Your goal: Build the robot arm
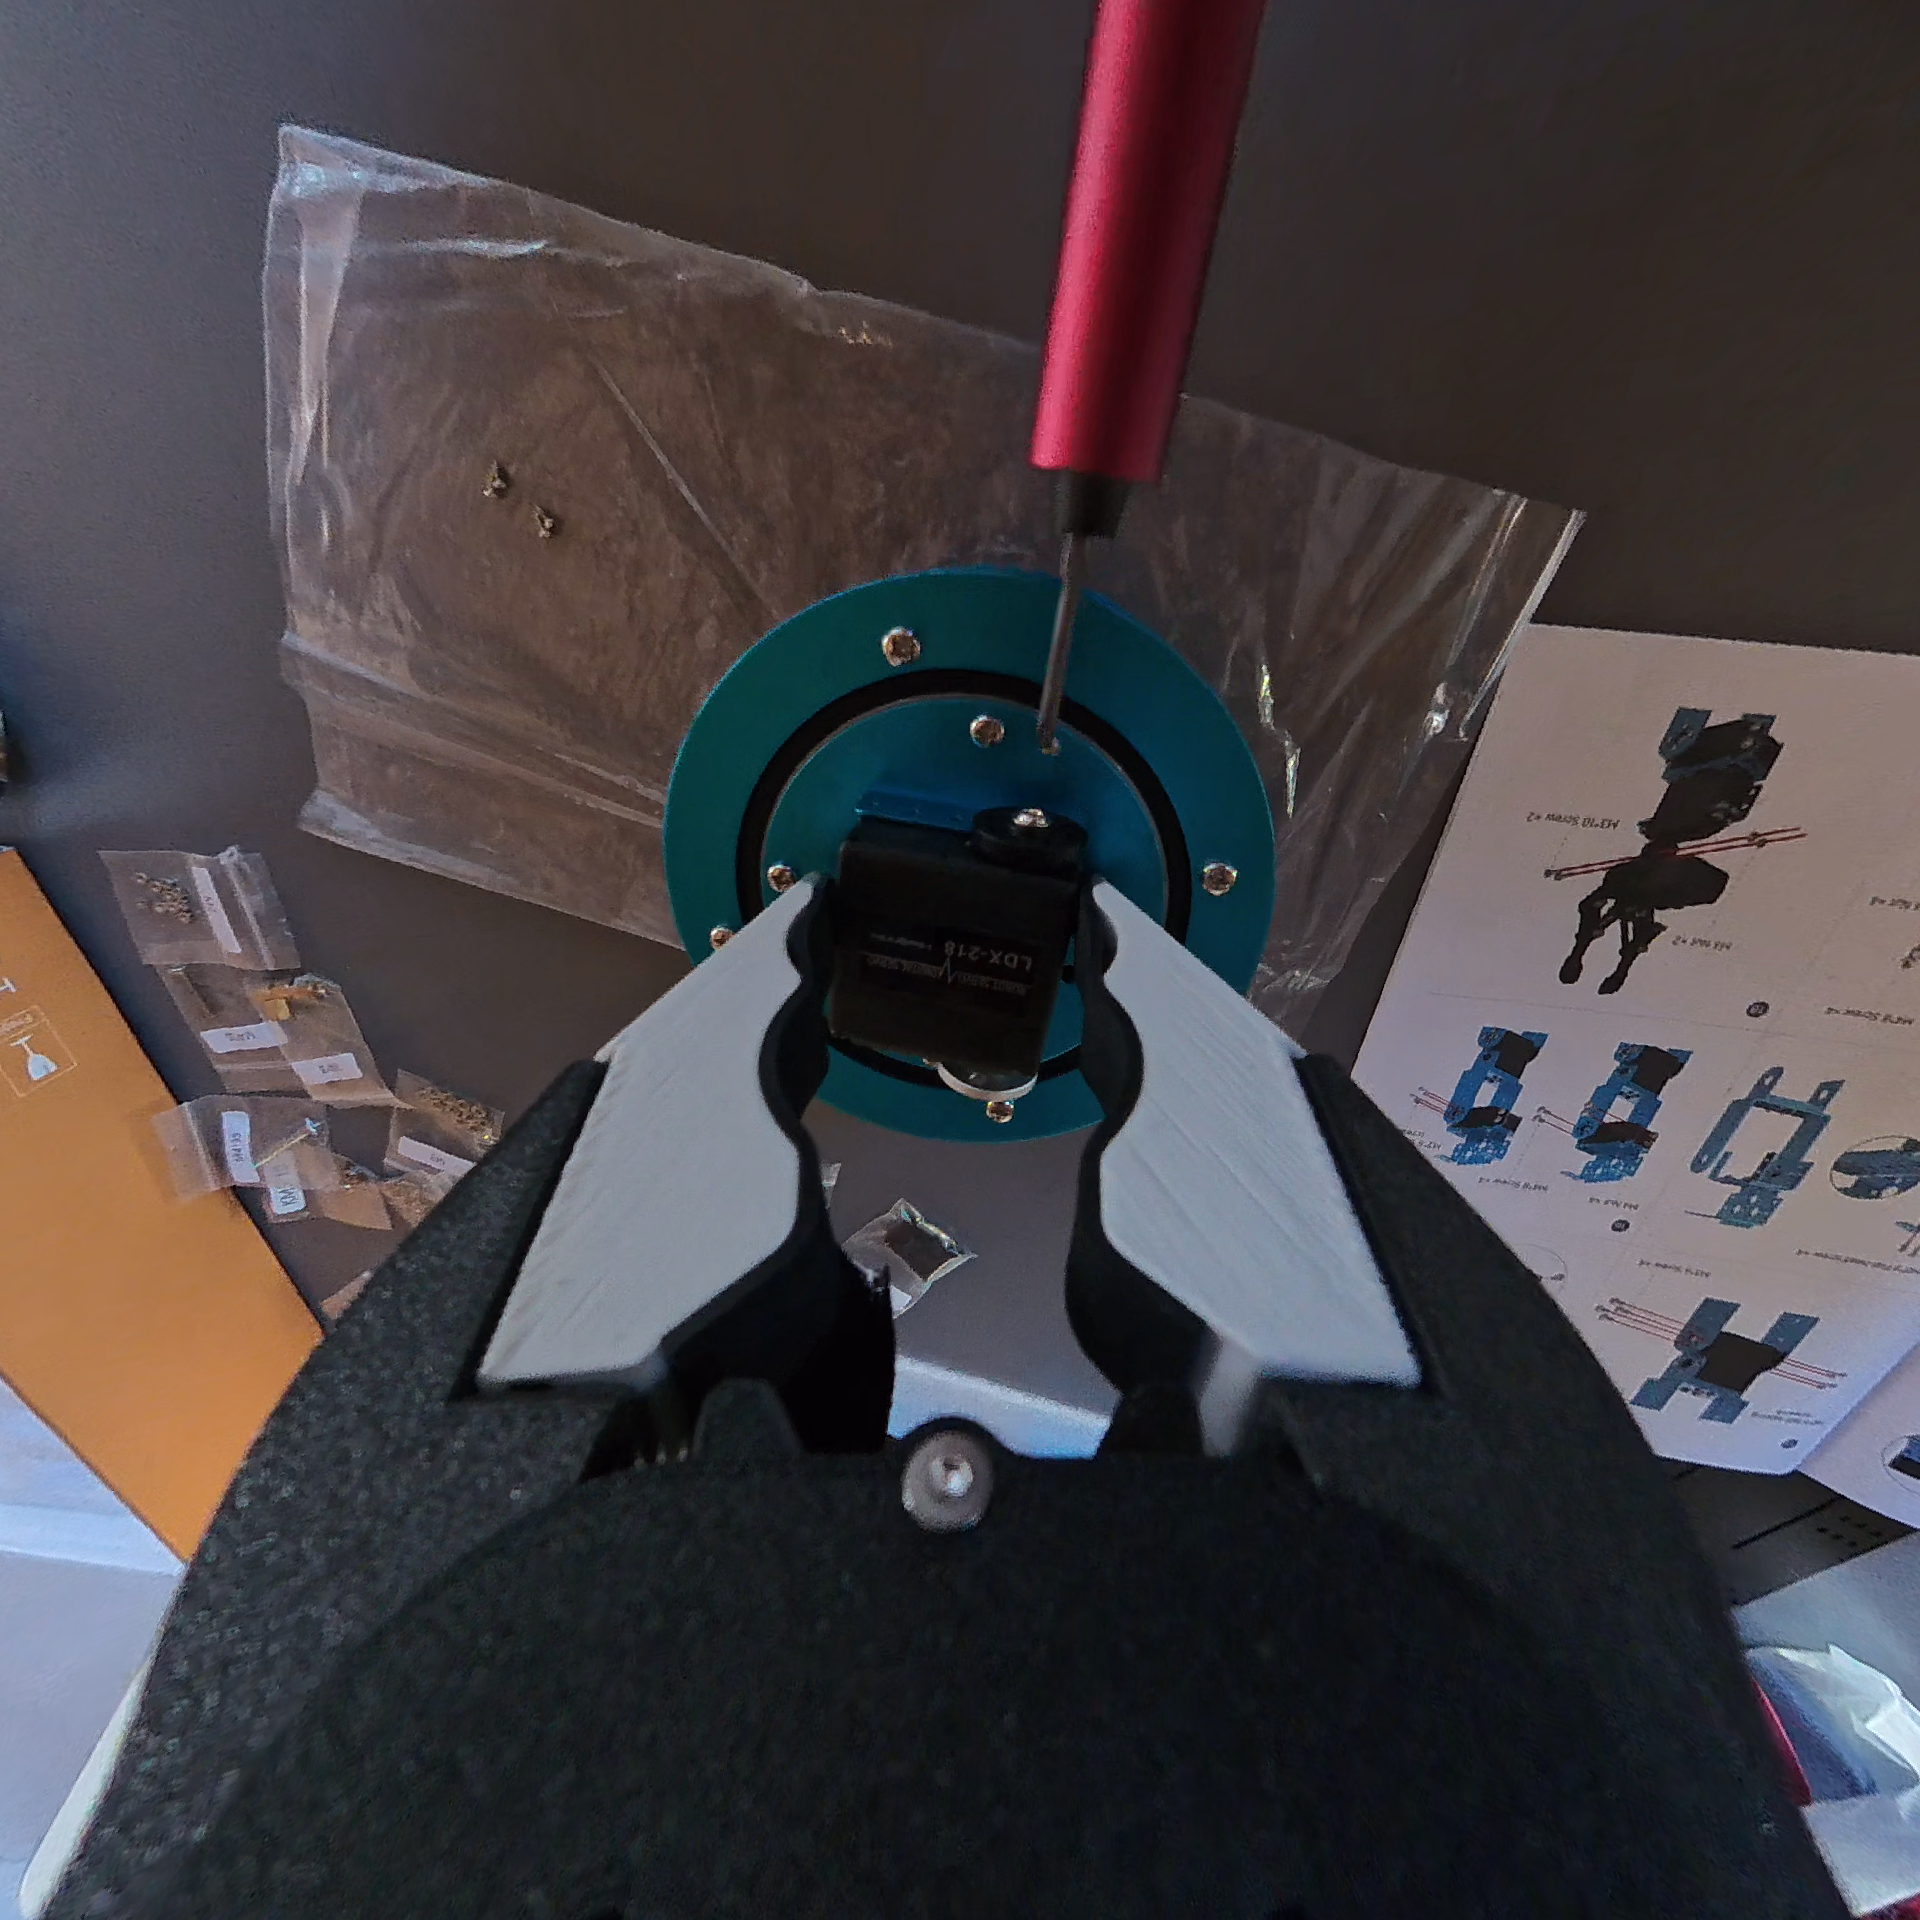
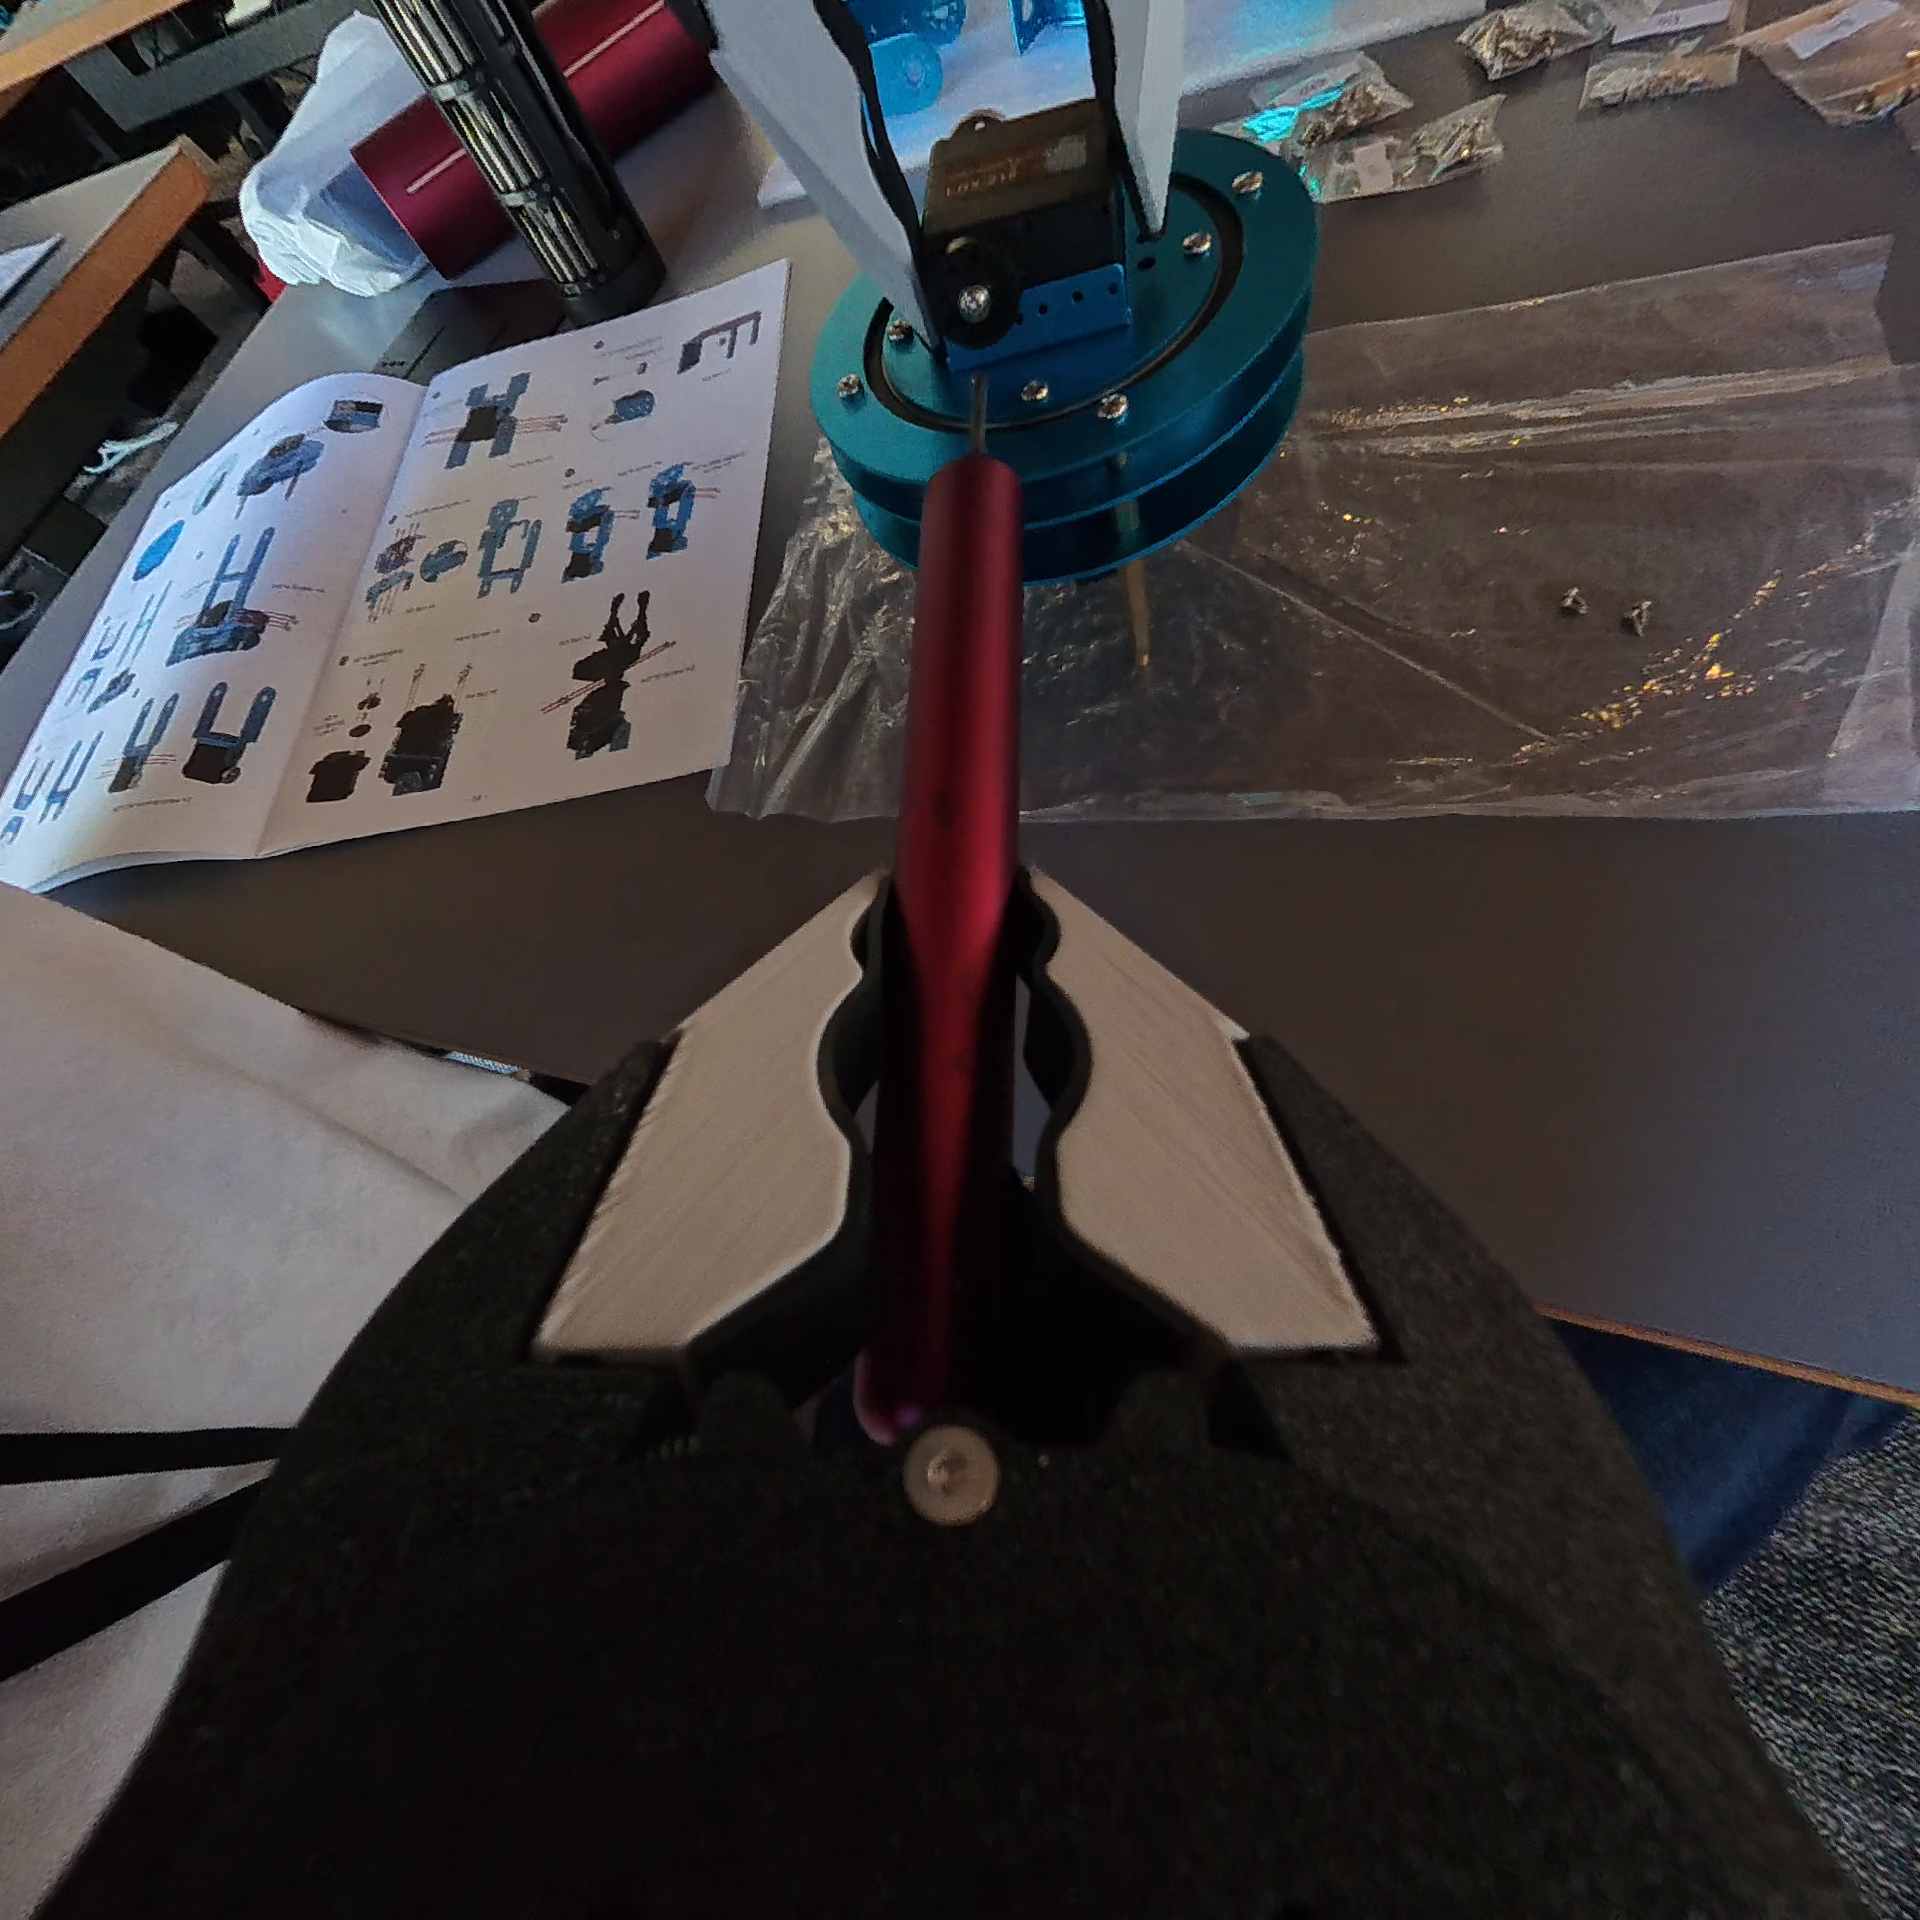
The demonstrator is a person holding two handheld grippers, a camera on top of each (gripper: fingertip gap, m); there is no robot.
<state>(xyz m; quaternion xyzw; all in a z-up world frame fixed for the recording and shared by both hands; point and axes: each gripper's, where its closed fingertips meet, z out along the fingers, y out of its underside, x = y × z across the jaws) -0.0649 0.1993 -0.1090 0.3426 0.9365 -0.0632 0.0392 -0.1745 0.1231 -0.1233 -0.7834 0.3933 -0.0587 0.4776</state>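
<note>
In the left wrist view the left gripper (image 1: pixel 951 914) sits at the centre of the frame, its white fingers (image 1: pixel 717 1049) clenched on either side of a black servo (image 1: pixel 940 935); the servo stands on the inner plate of a round teal base (image 1: pixel 717 727), and gripping the servo appears to keep the whole assembly from turning or sliding; from the top of the frame a red screwdriver (image 1: pixel 1132 239) comes down, its thin bit resting at a screw (image 1: pixel 1047 744) on the inner plate just above the servo; other bright screws ring the plates. A clear plastic bag (image 1: pixel 540 499) lies under and behind the base, with two loose screws (image 1: pixel 520 499) on it at upper left, seemingly kept there within reach; small bags of hardware (image 1: pixel 249 997) lie at the left edge beside an orange box (image 1: pixel 94 1195), and an open instruction booklet (image 1: pixel 1683 1039) lies at the right.

In the right wrist view the right gripper (image 2: pixel 951 914) at lower centre grasps the red screwdriver (image 2: pixel 956 665) lengthwise, its handle running back between the fingers to the body, which lines the tool with the gripper's axis; the bit meets the teal base (image 2: pixel 1195 457) at top centre, where the left gripper (image 2: pixel 1023 223) clasps the servo (image 2: pixel 1023 197) from above; the booklet (image 2: pixel 416 582) lies at the left, the plastic bag (image 2: pixel 1507 540) at the right.
</note>
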